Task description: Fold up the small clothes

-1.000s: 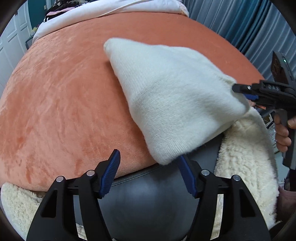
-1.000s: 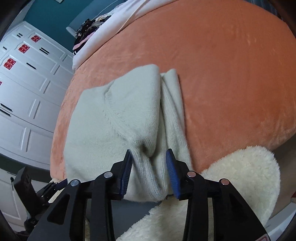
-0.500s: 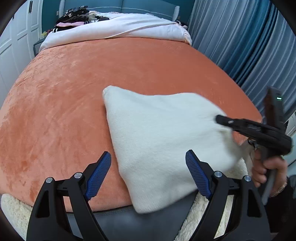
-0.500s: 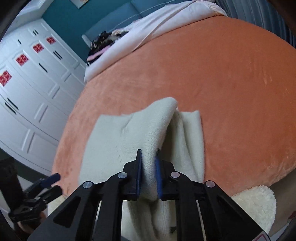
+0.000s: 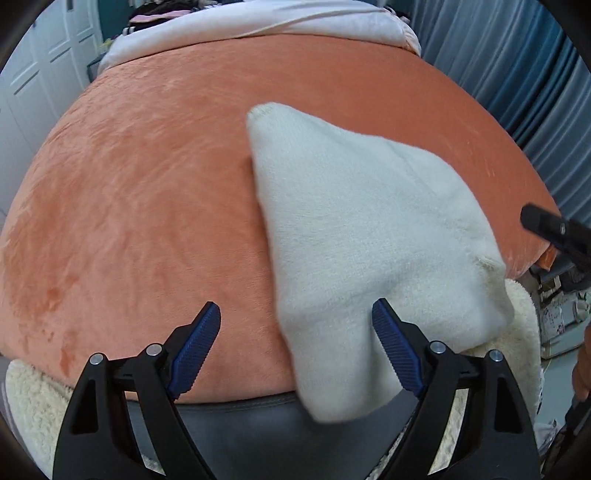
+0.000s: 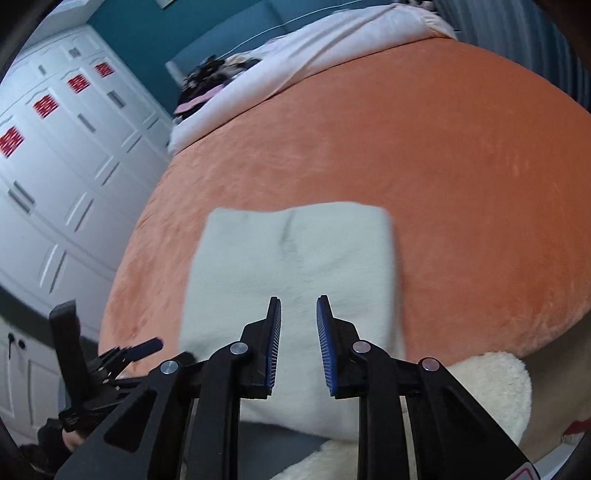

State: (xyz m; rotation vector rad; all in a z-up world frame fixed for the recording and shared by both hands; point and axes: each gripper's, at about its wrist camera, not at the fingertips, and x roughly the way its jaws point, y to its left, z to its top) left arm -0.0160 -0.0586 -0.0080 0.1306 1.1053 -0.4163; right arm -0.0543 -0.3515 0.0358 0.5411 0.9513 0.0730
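Note:
A cream knitted garment [image 5: 369,236] lies folded on the orange blanket [image 5: 147,206], its near end hanging over the bed's front edge. In the right wrist view it [image 6: 295,254] shows as a flat rectangle. My left gripper [image 5: 295,347] is open and empty, its jaws wide either side of the garment's near left corner. My right gripper [image 6: 298,343] is open and empty, held just above the garment's near edge; it also shows at the right edge of the left wrist view [image 5: 554,229]. The left gripper shows at the lower left of the right wrist view [image 6: 140,347].
A fluffy cream throw [image 6: 491,391] and a grey bench [image 5: 236,417] lie along the bed's front edge. A white duvet [image 5: 266,22] and dark clothes [image 6: 210,77] are at the far end. White wardrobes [image 6: 55,177] stand left, blue curtains [image 5: 517,66] right.
My right gripper has opened and let go of the garment, which now lies flat and folded. My left gripper stayed open and moved closer to the garment's near corner.

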